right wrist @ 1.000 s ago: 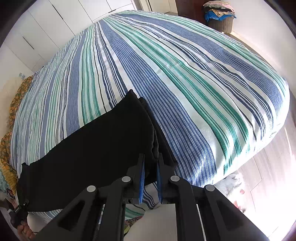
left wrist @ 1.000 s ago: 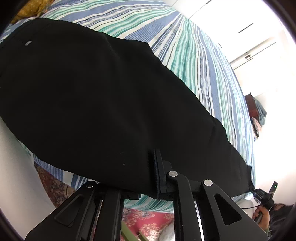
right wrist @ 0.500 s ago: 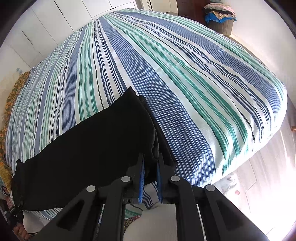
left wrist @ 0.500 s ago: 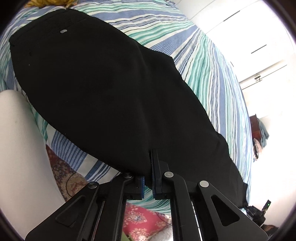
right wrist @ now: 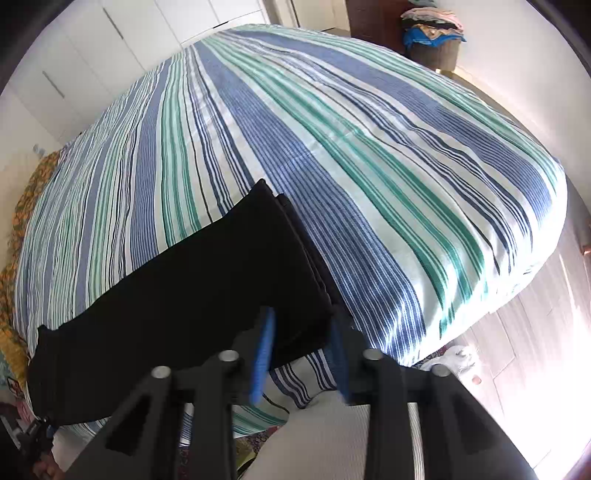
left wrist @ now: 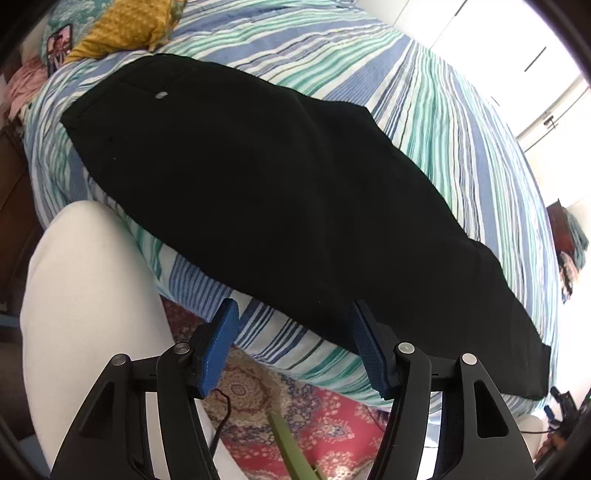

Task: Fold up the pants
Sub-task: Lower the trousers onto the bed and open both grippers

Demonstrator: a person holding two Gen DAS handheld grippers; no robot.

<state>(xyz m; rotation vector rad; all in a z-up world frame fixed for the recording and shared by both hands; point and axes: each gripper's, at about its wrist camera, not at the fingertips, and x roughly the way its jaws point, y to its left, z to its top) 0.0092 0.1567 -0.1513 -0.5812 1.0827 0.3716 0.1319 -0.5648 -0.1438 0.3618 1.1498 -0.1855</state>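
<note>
One pair of black pants (left wrist: 280,192) lies flat on the striped bed (left wrist: 461,122), close to the near edge of it. The pants are long and thin, and the long way runs along that edge. In the left view the wide waist end, with a small silver button (left wrist: 161,95), is at the upper left, and the leg ends reach the lower right corner. In the right view the leg ends (right wrist: 295,266) sit just in front of the camera, and the rest stretches away to the lower left. The left gripper (left wrist: 293,349) is opening, and its blue fingers (left wrist: 218,349) stand wide apart with the edge of the pants just past them, not pinched. The right gripper (right wrist: 301,350) is opening too; the hem sits between its blue fingers (right wrist: 263,354), but they do not squeeze it. A yellow cloth (left wrist: 125,27) lies at the far corner of the bed. A red patterned rug (left wrist: 325,417) covers the floor below.
</note>
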